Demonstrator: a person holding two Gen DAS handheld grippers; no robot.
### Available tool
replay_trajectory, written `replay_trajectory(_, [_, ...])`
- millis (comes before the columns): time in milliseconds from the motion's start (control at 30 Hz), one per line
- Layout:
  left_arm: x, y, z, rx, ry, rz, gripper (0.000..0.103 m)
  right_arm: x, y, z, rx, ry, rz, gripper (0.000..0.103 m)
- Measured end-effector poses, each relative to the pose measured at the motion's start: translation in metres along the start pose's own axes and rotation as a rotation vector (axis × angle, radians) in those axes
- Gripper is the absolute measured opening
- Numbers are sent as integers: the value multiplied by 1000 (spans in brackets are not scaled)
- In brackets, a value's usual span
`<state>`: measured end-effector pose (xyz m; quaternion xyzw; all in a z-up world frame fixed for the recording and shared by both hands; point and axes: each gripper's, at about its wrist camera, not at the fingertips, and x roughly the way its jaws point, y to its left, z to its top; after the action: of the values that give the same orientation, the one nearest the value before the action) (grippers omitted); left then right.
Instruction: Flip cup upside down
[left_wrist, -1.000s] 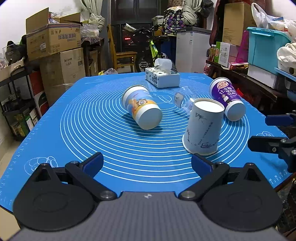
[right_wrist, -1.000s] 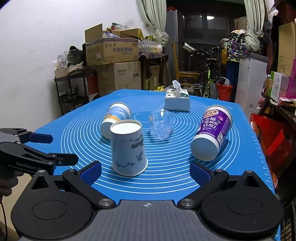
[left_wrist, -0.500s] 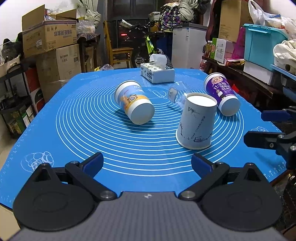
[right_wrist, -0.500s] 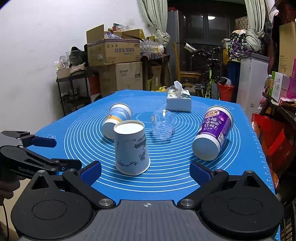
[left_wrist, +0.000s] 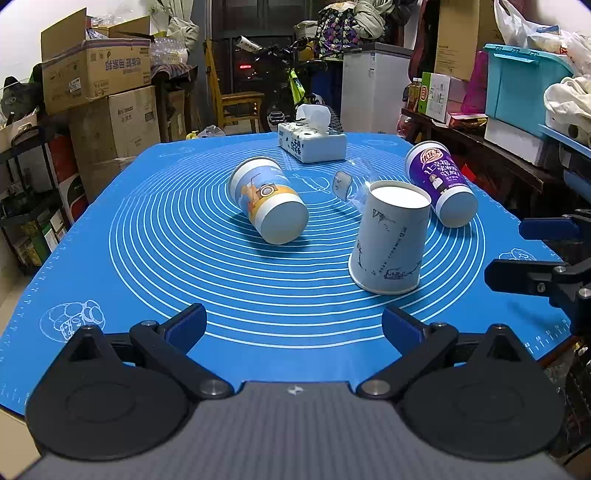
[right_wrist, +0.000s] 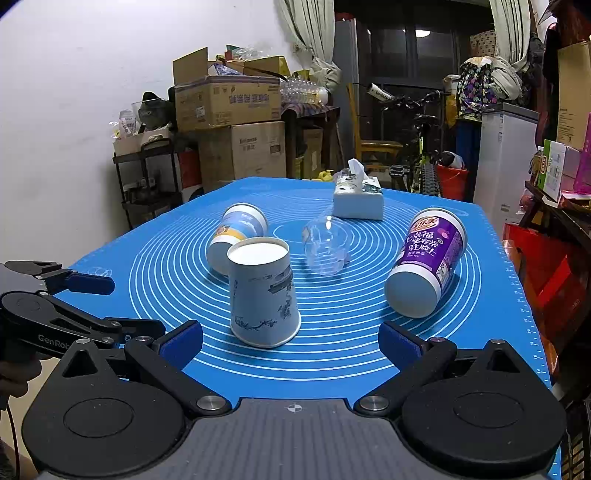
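Observation:
A white paper cup with blue ink drawings (left_wrist: 389, 236) stands upside down, rim on the blue mat (left_wrist: 184, 258); it also shows in the right wrist view (right_wrist: 262, 291). My left gripper (left_wrist: 293, 326) is open and empty, well short of the cup, which is ahead to the right. My right gripper (right_wrist: 290, 341) is open and empty, just short of the cup. The right gripper shows at the right edge of the left wrist view (left_wrist: 546, 251). The left gripper shows at the left edge of the right wrist view (right_wrist: 88, 302).
A blue-and-orange cup (left_wrist: 267, 205), a purple cup (left_wrist: 441, 184) and a clear plastic cup (right_wrist: 325, 245) lie on their sides on the mat (right_wrist: 480, 295). A tissue box (left_wrist: 314, 142) stands at the far edge. Cardboard boxes and shelves crowd the room around the table.
Both grippers have drifted slightly; the cups sit a little lower and nearer in both views. The white cup stays upside down and nothing is gripped.

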<state>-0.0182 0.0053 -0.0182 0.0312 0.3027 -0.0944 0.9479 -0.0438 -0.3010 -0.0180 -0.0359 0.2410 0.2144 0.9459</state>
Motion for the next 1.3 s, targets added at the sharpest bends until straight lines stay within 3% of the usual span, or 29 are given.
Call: replay_trajectory(1300, [0,-2,0,8,-2,-5,100,5,-1,-4,2,11,-5,101])
